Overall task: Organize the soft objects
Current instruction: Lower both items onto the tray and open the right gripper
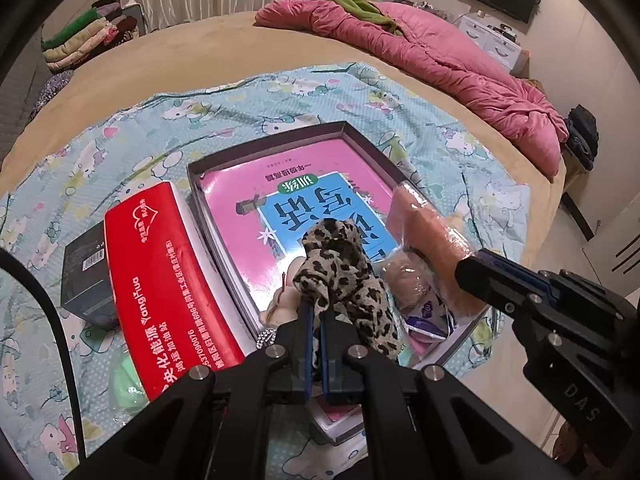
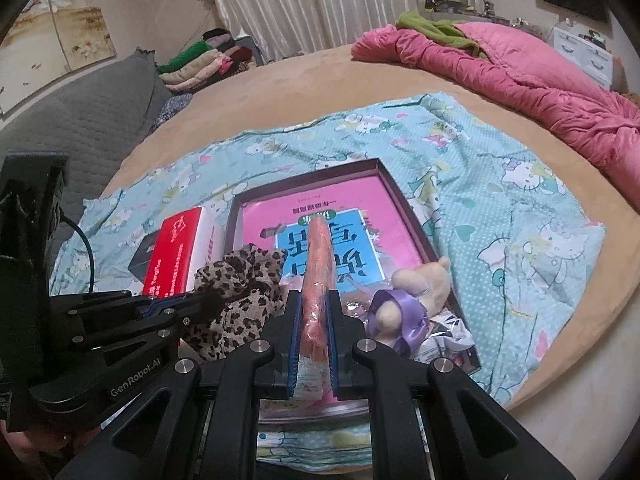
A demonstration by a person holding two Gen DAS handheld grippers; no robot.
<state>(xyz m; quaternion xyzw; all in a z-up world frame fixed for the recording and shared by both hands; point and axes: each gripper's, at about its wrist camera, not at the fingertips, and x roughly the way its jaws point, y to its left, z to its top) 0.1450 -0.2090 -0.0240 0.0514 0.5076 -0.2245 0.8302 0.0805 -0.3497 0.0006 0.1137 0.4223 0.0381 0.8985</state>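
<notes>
Two soft items are being carried at once over the shallow box [image 1: 362, 130] that lies on the patterned sheet [image 2: 500, 208] of the bed. The left hand-held gripper [image 1: 316, 308] is clamped shut on a leopard-print scarf [image 1: 340, 264], which bunches above its tips, while the right hand-held gripper [image 2: 314, 300] is closed on a pink plastic-wrapped pack [image 2: 318, 264] gripped edge-on. A pink book [image 1: 280, 200] already fills the box floor, and a small plush toy [image 2: 420, 284] with a purple bow rests at its near corner (beside some wrapped packets). The placing step appears to be in hand; next, each item would need lowering onto free space in the box before the jaws are released.
</notes>
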